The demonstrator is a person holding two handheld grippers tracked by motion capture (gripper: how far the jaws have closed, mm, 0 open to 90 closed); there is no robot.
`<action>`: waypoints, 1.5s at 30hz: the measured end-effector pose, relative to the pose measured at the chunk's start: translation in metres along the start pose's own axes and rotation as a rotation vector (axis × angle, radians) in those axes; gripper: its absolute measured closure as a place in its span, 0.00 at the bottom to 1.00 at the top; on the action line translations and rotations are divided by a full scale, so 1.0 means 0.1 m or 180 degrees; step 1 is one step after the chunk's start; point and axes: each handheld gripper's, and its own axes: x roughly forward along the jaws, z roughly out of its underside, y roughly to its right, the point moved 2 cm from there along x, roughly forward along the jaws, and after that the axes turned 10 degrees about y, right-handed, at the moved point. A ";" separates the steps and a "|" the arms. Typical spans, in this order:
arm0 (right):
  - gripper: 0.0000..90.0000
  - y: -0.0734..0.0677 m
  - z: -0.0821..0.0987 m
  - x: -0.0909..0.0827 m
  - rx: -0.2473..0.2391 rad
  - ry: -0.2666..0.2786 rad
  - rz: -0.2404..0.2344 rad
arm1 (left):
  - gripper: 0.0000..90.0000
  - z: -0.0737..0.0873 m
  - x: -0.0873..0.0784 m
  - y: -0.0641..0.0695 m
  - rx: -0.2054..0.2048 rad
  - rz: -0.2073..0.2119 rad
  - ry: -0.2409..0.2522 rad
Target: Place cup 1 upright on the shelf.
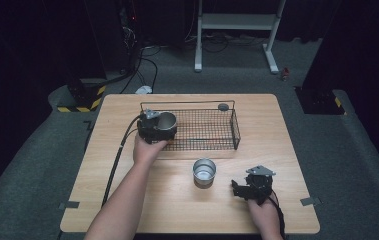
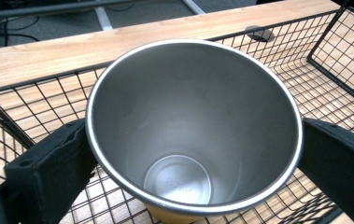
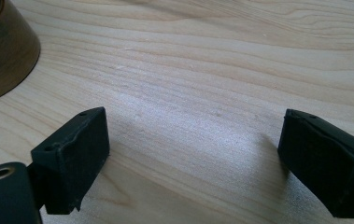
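Observation:
My left gripper is shut on a steel cup, held upright over the left end of a black wire basket. In the left gripper view the cup sits between both black jaws, its empty inside facing the camera, with the basket's mesh below and around it. A second steel cup stands upright on the wooden table, in front of the basket. My right gripper rests low over the table to the right of that cup, open, nothing between its jaws. That cup's side shows at the upper left of the right gripper view.
A small dark round thing lies on the table just behind the basket's back rim. The table's front edge is close to the right hand. A white metal stand and cables sit on the floor beyond the table.

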 end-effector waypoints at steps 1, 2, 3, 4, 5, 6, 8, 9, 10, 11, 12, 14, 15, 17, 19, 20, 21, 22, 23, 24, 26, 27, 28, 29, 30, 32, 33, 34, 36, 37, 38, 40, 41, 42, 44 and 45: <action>0.10 0.00 0.00 0.00 0.0000 0.0001 0.0000 | 0.00 0.00 -0.01 0.00 -0.0006 -0.0006 0.0001; 0.10 0.00 0.00 0.00 0.0000 0.0000 0.0000 | 0.00 -0.01 -0.02 0.00 0.0003 -0.0012 -0.0003; 0.10 0.00 0.00 0.00 -0.0005 0.0002 0.0000 | 0.00 -0.01 -0.03 0.00 0.0032 -0.0024 -0.0006; 0.10 0.00 0.00 0.00 0.0001 0.0000 0.0000 | 0.00 -0.01 -0.04 0.01 0.0007 -0.0018 0.0007; 0.10 0.00 0.00 0.00 -0.0001 0.0000 0.0000 | 0.00 -0.02 -0.05 0.00 0.0032 -0.0012 -0.0001; 0.10 0.00 0.00 0.00 -0.0005 0.0002 0.0001 | 0.00 -0.02 -0.06 0.01 0.0032 -0.0009 -0.0001; 0.10 0.00 0.00 0.00 0.0000 0.0000 -0.0001 | 0.00 -0.02 -0.08 0.01 0.0050 -0.0015 0.0004; 0.10 0.00 0.00 0.00 0.0000 0.0000 0.0000 | 0.00 -0.02 -0.09 0.01 0.0046 -0.0021 0.0011; 0.10 0.00 0.00 0.00 0.0000 0.0000 0.0000 | 0.00 -0.02 -0.10 0.00 0.0037 -0.0024 0.0011; 0.10 0.00 0.00 0.00 -0.0001 0.0000 0.0001 | 0.00 -0.02 -0.11 0.00 0.0040 -0.0026 0.0005; 0.10 0.00 0.00 0.00 0.0000 0.0000 0.0000 | 0.00 -0.02 -0.12 0.00 0.0039 -0.0034 0.0007; 0.10 0.00 0.00 0.00 0.0011 -0.0003 0.0001 | 0.00 -0.01 -0.14 0.00 0.0029 -0.0025 0.0021; 0.10 0.00 0.00 0.00 0.0009 -0.0003 0.0002 | 0.00 -0.01 -0.15 0.00 0.0021 -0.0023 0.0027; 0.10 0.00 0.00 0.00 0.0008 -0.0003 0.0002 | 0.00 -0.01 -0.18 0.00 0.0039 -0.0011 0.0031; 0.10 0.00 0.00 0.00 0.0010 -0.0004 0.0002 | 0.00 0.00 -0.20 -0.01 0.0032 -0.0003 0.0034; 0.10 0.00 0.00 0.00 0.0007 -0.0002 0.0002 | 0.01 0.00 -0.21 -0.01 0.0036 0.0013 0.0037; 0.10 0.00 0.00 0.00 0.0005 -0.0002 0.0002 | 0.01 0.00 -0.22 0.00 0.0032 0.0015 0.0036; 0.10 0.00 0.00 0.00 0.0006 -0.0003 0.0002 | 0.00 0.00 -0.22 0.00 0.0053 0.0017 0.0042; 0.10 0.00 0.00 0.00 0.0010 -0.0003 0.0001 | 0.01 0.01 -0.23 0.00 0.0045 0.0021 0.0048; 0.10 0.00 0.00 0.00 0.0010 -0.0003 0.0001 | 0.01 0.01 -0.23 0.00 0.0045 0.0021 0.0048; 0.10 0.00 0.00 0.00 0.0007 -0.0002 0.0002 | 0.01 0.02 -0.26 0.00 0.0028 0.0037 0.0056; 0.10 0.00 0.00 0.00 0.0011 -0.0003 0.0001 | 0.01 0.03 -0.28 0.00 0.0025 0.0035 0.0063; 0.10 0.00 0.00 0.00 0.0011 -0.0004 0.0001 | 0.01 0.03 -0.29 0.00 0.0022 0.0040 0.0070; 0.10 0.00 0.00 0.00 0.0006 -0.0003 0.0002 | 0.01 0.04 -0.30 0.00 0.0023 0.0046 0.0071; 0.10 0.00 0.00 0.00 0.0006 -0.0002 0.0002 | 0.01 0.04 -0.31 0.00 0.0024 0.0055 0.0084; 0.10 0.00 0.00 0.00 0.0006 -0.0002 0.0002 | 0.01 0.06 -0.34 0.00 0.0009 0.0069 0.0075; 0.10 0.00 0.00 0.00 0.0009 -0.0003 0.0002 | 0.01 0.06 -0.35 -0.01 0.0024 0.0071 0.0069; 0.10 0.00 0.00 0.00 0.0011 -0.0004 0.0001 | 0.01 0.07 -0.36 -0.01 0.0016 0.0074 0.0074; 0.10 0.00 0.00 0.00 0.0010 -0.0003 0.0001 | 0.01 0.08 -0.39 -0.01 0.0001 0.0081 0.0088; 0.10 0.00 0.00 0.00 0.0006 -0.0002 0.0002 | 0.01 0.08 -0.40 -0.01 0.0008 0.0082 0.0097; 0.10 0.00 0.00 0.00 0.0010 -0.0003 0.0002 | 0.01 0.09 -0.41 -0.01 0.0013 0.0081 0.0089; 0.10 0.00 0.00 0.00 0.0010 -0.0003 0.0002 | 0.01 0.10 -0.43 -0.01 0.0018 0.0092 0.0095; 0.10 0.00 0.00 0.00 0.0005 -0.0002 0.0002 | 0.01 0.11 -0.44 -0.01 0.0008 0.0091 0.0101; 0.10 0.00 0.00 0.00 0.0010 -0.0003 0.0002 | 0.01 0.11 -0.45 -0.01 0.0019 0.0089 0.0103; 0.10 0.00 0.00 0.00 0.0010 -0.0003 0.0001 | 0.01 0.11 -0.48 -0.01 0.0021 0.0092 0.0111; 0.10 0.00 0.00 0.00 0.0008 -0.0003 0.0001 | 0.01 0.11 -0.49 -0.01 0.0026 0.0100 0.0114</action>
